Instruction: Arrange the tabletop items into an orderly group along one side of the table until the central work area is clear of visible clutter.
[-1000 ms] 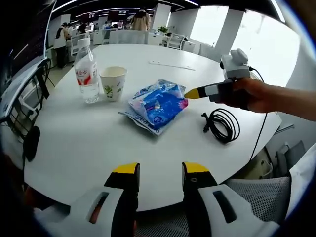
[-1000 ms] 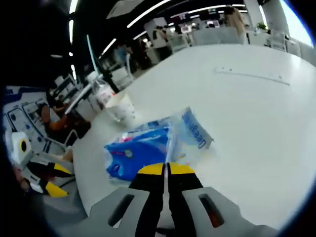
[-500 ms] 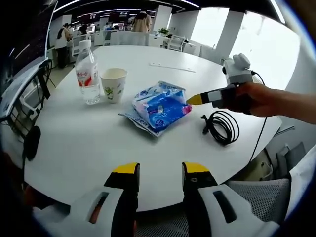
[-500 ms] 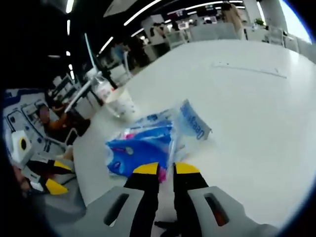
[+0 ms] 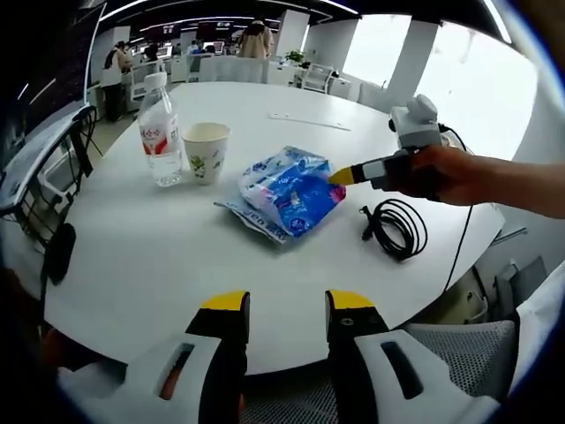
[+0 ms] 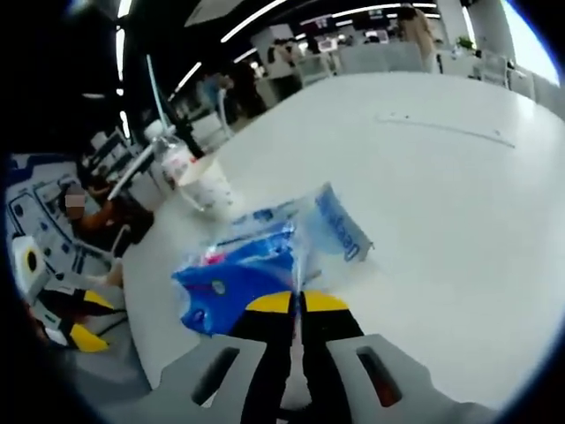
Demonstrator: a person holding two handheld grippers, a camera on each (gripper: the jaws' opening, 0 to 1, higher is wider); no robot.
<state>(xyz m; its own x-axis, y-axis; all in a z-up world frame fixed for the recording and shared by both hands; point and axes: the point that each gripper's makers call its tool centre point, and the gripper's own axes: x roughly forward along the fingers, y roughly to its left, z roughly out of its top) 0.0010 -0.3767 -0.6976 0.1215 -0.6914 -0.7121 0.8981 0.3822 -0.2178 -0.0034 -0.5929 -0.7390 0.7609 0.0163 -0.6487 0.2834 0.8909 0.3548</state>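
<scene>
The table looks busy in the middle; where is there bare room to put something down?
The table is bare on the near side, between the left hand-held gripper and the blue packet, and on the far side behind it. It is crowded around the water bottle, paper cup, packet, black cable and right hand-held gripper.

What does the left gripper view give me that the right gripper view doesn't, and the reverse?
Left gripper view alone: the coiled black cable on the table near the person's hand, a mesh chair at the table edge, and the left gripper's jaws apart with nothing between them.
Right gripper view alone: the right gripper's tips closed on the edge of the blue packet, and the clear flap of that packet standing up.
Both: the packet, the paper cup, the water bottle and the white table.
</scene>
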